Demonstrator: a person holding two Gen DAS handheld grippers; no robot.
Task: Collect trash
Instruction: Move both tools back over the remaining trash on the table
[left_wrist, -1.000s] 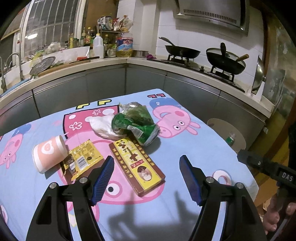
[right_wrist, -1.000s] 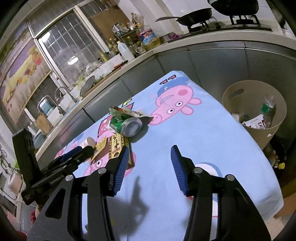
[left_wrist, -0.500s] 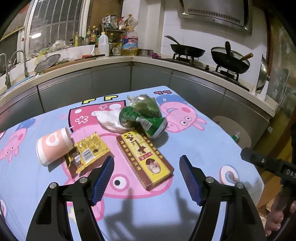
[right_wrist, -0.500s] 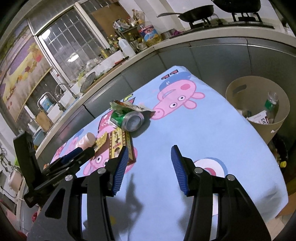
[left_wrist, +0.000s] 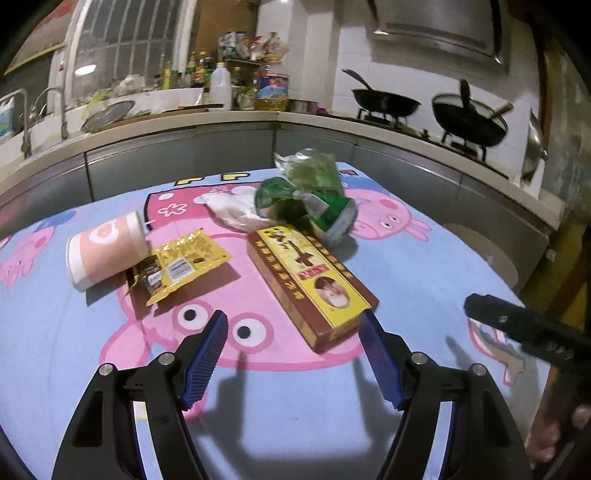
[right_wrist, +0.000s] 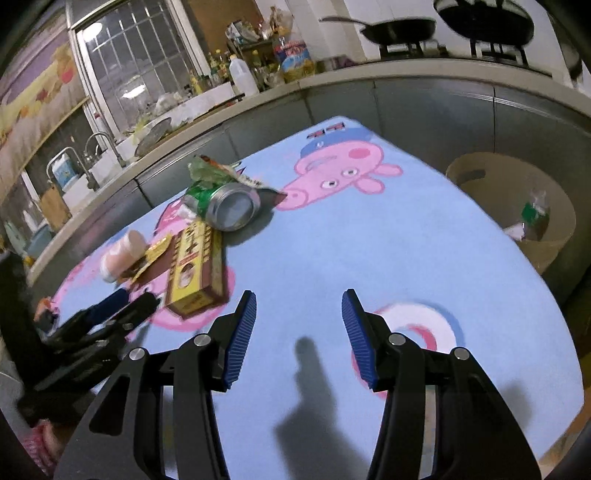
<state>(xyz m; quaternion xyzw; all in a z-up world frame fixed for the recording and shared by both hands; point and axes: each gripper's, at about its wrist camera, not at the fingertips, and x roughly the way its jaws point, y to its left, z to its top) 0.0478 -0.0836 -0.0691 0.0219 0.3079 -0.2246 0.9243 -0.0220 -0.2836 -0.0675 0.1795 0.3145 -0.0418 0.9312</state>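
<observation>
Left gripper (left_wrist: 293, 328) hovers low over the tabletop (left_wrist: 424, 266), jaws apart and empty — the near end of the yellow box (left_wrist: 310, 280) lies just ahead between them. Beyond it: crushed green can (left_wrist: 317, 210), white tissue (left_wrist: 232, 210), gold wrapper (left_wrist: 181, 258), pink cup (left_wrist: 103, 251) on its side. Right gripper (right_wrist: 298, 321), jaws apart, holds nothing. Beige bin (right_wrist: 517, 206) stands beside the tabletop's far right edge.

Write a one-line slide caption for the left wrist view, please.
Open left gripper above the yellow-and-brown rectangular carton on the cartoon-pig tablecloth.
</observation>
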